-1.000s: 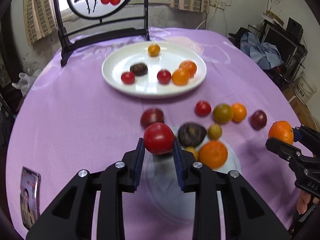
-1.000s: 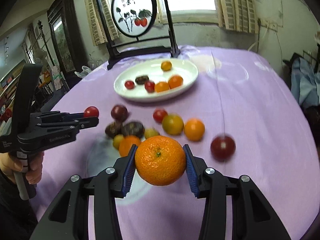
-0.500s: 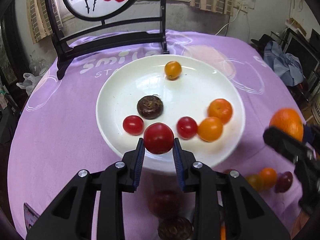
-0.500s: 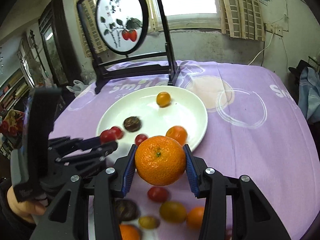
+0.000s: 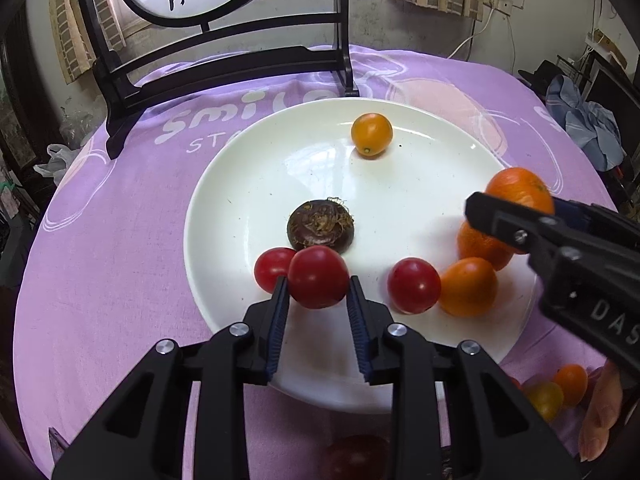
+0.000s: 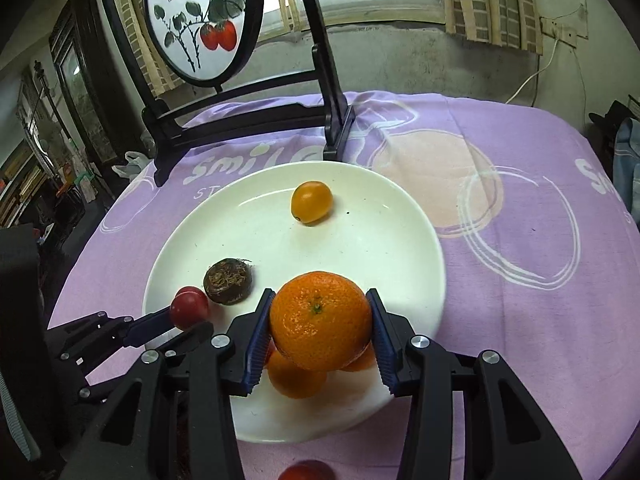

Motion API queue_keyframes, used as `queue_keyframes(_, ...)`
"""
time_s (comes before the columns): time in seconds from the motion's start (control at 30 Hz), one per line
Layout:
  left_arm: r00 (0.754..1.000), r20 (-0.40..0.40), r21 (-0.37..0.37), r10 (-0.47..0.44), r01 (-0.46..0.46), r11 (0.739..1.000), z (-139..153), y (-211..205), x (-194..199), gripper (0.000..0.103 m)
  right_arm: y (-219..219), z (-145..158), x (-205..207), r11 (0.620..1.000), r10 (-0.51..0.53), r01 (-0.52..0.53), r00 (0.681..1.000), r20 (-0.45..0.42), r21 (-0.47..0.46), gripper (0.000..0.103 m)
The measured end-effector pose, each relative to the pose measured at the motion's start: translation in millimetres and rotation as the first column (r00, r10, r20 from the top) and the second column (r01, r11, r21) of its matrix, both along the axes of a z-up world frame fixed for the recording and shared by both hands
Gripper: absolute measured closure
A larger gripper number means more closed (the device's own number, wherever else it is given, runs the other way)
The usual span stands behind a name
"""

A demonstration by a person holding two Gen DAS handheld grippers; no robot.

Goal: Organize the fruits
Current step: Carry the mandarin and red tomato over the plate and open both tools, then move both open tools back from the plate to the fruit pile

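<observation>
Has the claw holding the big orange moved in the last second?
Yes. The right gripper, shut on the orange, has travelled forward from the loose fruits to above the white plate.

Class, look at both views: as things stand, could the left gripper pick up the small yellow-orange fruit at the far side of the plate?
Probably not yet. The left gripper is shut on a red tomato, so its jaws are full. The path across the white plate to the yellow-orange fruit looks free otherwise.
</observation>
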State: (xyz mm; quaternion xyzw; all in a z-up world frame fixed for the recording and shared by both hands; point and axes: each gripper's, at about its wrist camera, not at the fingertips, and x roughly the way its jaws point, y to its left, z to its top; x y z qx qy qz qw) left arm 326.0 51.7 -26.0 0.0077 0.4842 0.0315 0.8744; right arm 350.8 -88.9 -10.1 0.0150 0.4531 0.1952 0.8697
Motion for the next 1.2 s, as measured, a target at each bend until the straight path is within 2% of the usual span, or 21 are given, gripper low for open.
queue_keyframes(0.07, 1.000, 0.003, -0.007, 0.005, -0.005, 1.000, 1, -1, 1, 0.073, 3, -3, 5, 1.000, 0.003, -0.003, 1.000, -0.021, 0.010, 0.056)
queue_keyframes(0.13, 1.000, 0.001, -0.028, 0.010, -0.009, 1.000, 2, -2, 1, 0.058, -1, -3, 7, 0.999, -0.010, 0.012, 0.999, -0.031, 0.046, 0.047)
queue_keyframes(0.17, 1.000, 0.006, -0.039, 0.014, -0.013, 0.999, 4, -2, 0, 0.040, -4, 0, 7, 0.997, -0.023, 0.025, 1.000, -0.020, 0.069, 0.037)
queue_keyframes(0.2, 1.000, 0.022, -0.042, 0.020, -0.020, 0.999, 7, -1, -3, 0.035, -7, 5, 5, 0.996, -0.041, 0.040, 0.999, 0.004, 0.079, 0.035)
queue_keyframes(0.3, 0.997, 0.072, -0.028, 0.019, -0.017, 0.999, 19, -5, -11, 0.031, -11, 14, 0, 0.996, -0.046, 0.044, 0.999, 0.023, 0.075, 0.035)
queue_keyframes(0.43, 0.995, 0.104, -0.053, 0.012, -0.007, 0.999, 33, -8, -25, 0.028, -19, 22, -13, 0.996, -0.045, 0.043, 0.999, 0.025, 0.080, 0.035)
queue_keyframes(0.5, 0.994, 0.112, -0.063, 0.009, -0.002, 0.998, 37, -9, -33, 0.024, -21, 24, -23, 0.997, -0.037, 0.034, 0.999, 0.029, 0.074, 0.035)
queue_keyframes(0.73, 0.992, 0.125, -0.080, 0.000, 0.010, 0.997, 48, -12, -64, 0.022, -29, 30, -60, 0.998, -0.024, 0.021, 0.999, 0.044, 0.061, 0.035)
queue_keyframes(0.97, 0.990, 0.139, -0.077, 0.010, 0.000, 0.997, 50, -4, -105, 0.015, -45, 47, -114, 0.999, -0.022, 0.018, 0.994, 0.108, 0.039, 0.034)
queue_keyframes(1.03, 0.990, 0.140, -0.084, 0.023, -0.011, 0.996, 48, 1, -117, 0.014, -52, 49, -135, 0.999, -0.013, 0.009, 0.992, 0.124, 0.033, 0.030)
queue_keyframes(1.07, 0.990, 0.136, -0.091, 0.031, -0.018, 0.996, 46, 4, -122, 0.013, -54, 49, -143, 1.000, -0.011, 0.007, 0.992, 0.128, 0.030, 0.027)
queue_keyframes(1.2, 0.992, 0.118, -0.121, 0.048, -0.033, 0.992, 36, 14, -144, 0.010, -60, 36, -183, 0.999, 0.030, -0.028, 0.991, 0.128, -0.020, 0.027)
